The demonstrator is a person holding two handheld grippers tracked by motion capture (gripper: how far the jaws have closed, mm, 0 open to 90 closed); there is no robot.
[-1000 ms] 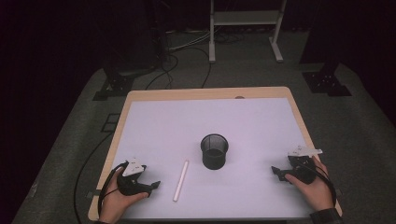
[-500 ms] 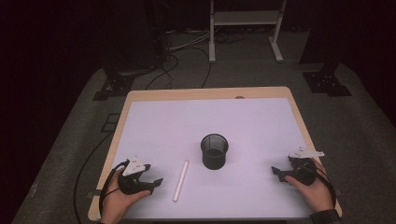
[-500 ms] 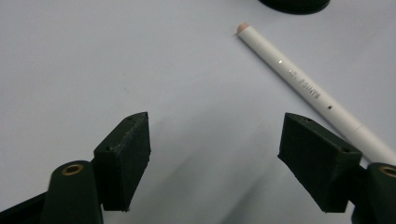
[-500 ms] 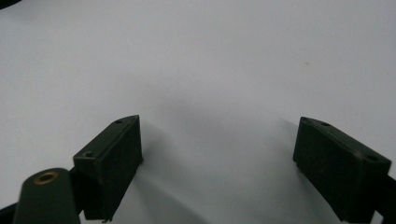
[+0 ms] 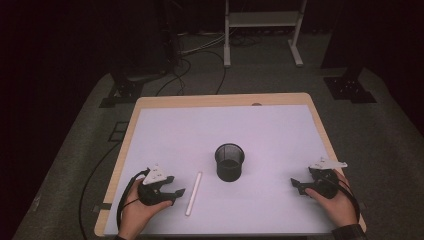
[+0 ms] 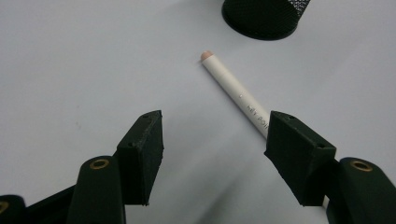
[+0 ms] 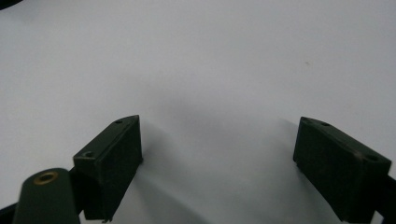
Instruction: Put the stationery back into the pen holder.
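Left gripper (image 5: 176, 192) approaching the white cylindrical marker with a pinkish tip (image 5: 193, 193); nothing gripped.
Risk: its half-open jaws, just narrowing, have one pad over the marker's near end and could roll it toward the black mesh cup (image 5: 230, 161), centre frame. Versus the earlier frame, this gripper sits closer to the marker. Right gripper (image 5: 296, 185), lower right, gapes wide, empty.

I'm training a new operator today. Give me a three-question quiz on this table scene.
1. True or false: the white pen lies flat on the table.
2. What stands beside the pen's far end? A) mesh cup B) bowl C) box
3. Which tool is nearer the pen?

Key:
1. True.
2. A.
3. The left tool; its jaws, just closing, are not yet gripping the pen. The right tool sits open, apart.
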